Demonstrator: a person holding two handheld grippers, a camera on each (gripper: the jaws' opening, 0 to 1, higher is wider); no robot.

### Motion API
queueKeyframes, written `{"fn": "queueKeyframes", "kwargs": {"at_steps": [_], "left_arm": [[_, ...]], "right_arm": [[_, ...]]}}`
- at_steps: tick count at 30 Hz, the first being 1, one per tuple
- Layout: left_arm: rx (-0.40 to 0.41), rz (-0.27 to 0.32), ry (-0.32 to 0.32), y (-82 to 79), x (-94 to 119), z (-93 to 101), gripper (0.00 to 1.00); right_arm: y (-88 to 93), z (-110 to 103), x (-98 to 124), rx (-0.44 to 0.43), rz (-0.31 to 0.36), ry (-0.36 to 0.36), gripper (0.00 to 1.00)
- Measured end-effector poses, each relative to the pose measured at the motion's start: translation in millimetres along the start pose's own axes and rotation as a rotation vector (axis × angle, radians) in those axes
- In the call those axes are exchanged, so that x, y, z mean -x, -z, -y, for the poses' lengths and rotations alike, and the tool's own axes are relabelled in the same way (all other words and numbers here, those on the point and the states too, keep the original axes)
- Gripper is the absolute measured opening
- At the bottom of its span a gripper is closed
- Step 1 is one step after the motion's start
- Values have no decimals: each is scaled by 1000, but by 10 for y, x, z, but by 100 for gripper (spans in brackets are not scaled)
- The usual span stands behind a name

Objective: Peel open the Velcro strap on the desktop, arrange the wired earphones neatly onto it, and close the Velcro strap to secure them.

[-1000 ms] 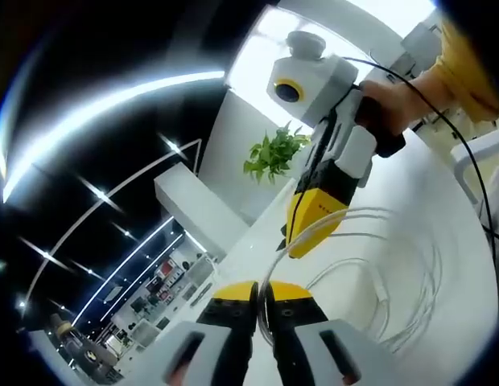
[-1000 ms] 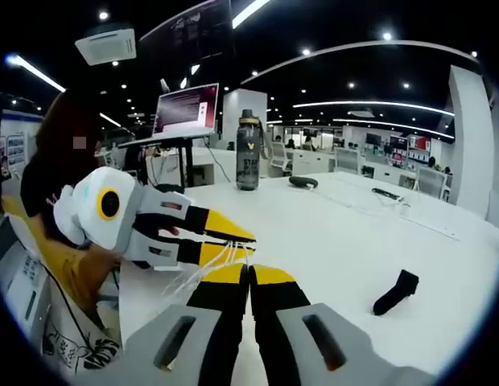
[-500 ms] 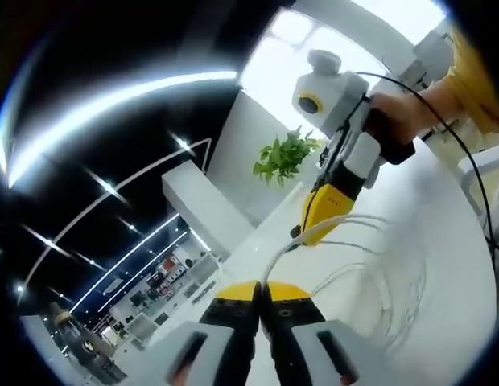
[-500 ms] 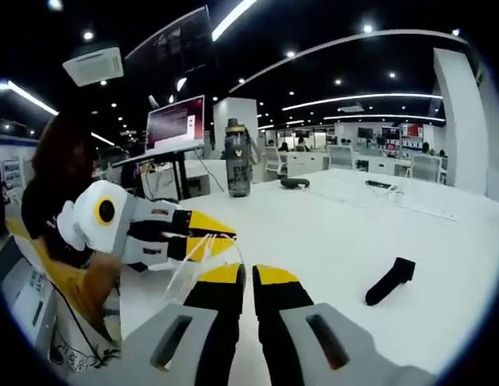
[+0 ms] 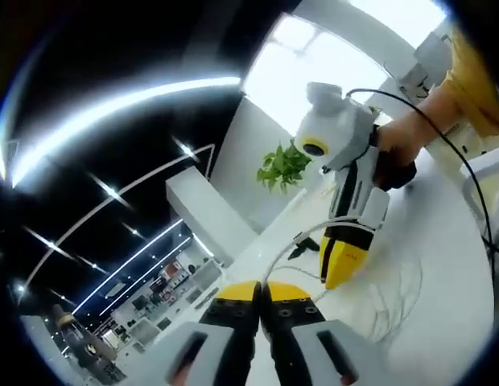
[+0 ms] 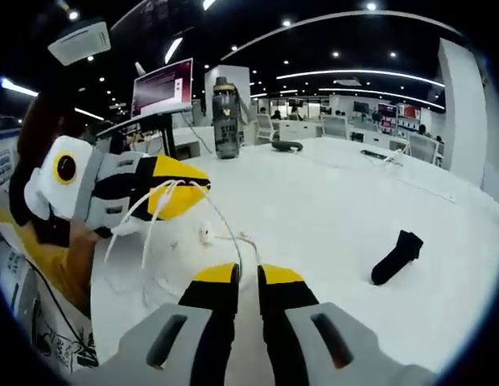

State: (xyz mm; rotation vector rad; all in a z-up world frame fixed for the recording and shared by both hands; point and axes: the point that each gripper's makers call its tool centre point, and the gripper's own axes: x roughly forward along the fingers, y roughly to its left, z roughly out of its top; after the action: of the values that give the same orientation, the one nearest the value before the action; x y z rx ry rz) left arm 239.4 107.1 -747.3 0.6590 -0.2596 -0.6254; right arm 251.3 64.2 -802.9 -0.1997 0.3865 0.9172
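Observation:
The white wired earphones' cable (image 5: 291, 241) comes up from between my left gripper's (image 5: 260, 291) touching jaws and curves toward my right gripper (image 5: 336, 277), whose yellow tip hangs low over the white desk. In the right gripper view, the left gripper (image 6: 195, 189) holds several cable strands (image 6: 157, 213) that droop from its tip. One strand runs down beside my right gripper (image 6: 249, 277), whose jaws stand slightly apart. An earbud (image 6: 206, 233) lies on the desk between them. The black Velcro strap (image 6: 397, 257) lies apart to the right.
A dark bottle (image 6: 225, 129) and a laptop on a stand (image 6: 161, 87) stand at the desk's (image 6: 330, 201) far side, with a black object (image 6: 286, 145) nearby. Loose cable loops (image 5: 398, 289) lie on the desk. A potted plant (image 5: 283, 165) stands beyond. A person's yellow sleeve (image 5: 475, 72) shows.
My right gripper's jaws have parted a little and it has dropped toward the desk. The cable strands now hang from the left gripper, which has lifted relative to the right one.

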Motion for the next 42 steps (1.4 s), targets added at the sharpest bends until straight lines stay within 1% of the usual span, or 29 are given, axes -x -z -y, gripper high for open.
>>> {"fn": "queueKeyframes", "kwargs": {"at_steps": [2, 6, 13, 21, 23, 26, 30, 33, 36, 39, 42], "left_arm": [[10, 2, -11, 2, 6, -27, 6], [41, -18, -14, 59, -3, -46, 6], [55, -37, -23, 101, -10, -63, 6], [83, -65, -33, 180, -15, -104, 6], [86, -63, -35, 177, -13, -110, 6], [67, -27, -20, 88, -8, -68, 6], [22, -21, -20, 58, -13, -46, 6], [25, -14, -13, 49, -10, -46, 6], [34, -7, -14, 39, -5, -52, 6], [32, -7, -14, 37, -6, -48, 6], [31, -5, -15, 30, -7, -48, 6]], "right_arm": [[-41, 16, 38, -8, 22, -1, 12], [-116, 4, 140, -40, 67, -17, 12], [-217, 39, 282, -32, 111, -4, 12], [-267, -23, 374, -38, 155, -16, 11], [-260, -18, 363, -32, 150, -9, 11], [-212, 12, 268, -31, 115, -5, 11], [-73, 15, 72, -53, 35, -26, 11], [-19, 28, -11, -54, 1, -20, 11], [-22, 62, -32, -61, -7, -13, 11], [-12, 53, -51, -82, -23, -23, 11], [25, 40, -69, -72, -48, -21, 11]]}}
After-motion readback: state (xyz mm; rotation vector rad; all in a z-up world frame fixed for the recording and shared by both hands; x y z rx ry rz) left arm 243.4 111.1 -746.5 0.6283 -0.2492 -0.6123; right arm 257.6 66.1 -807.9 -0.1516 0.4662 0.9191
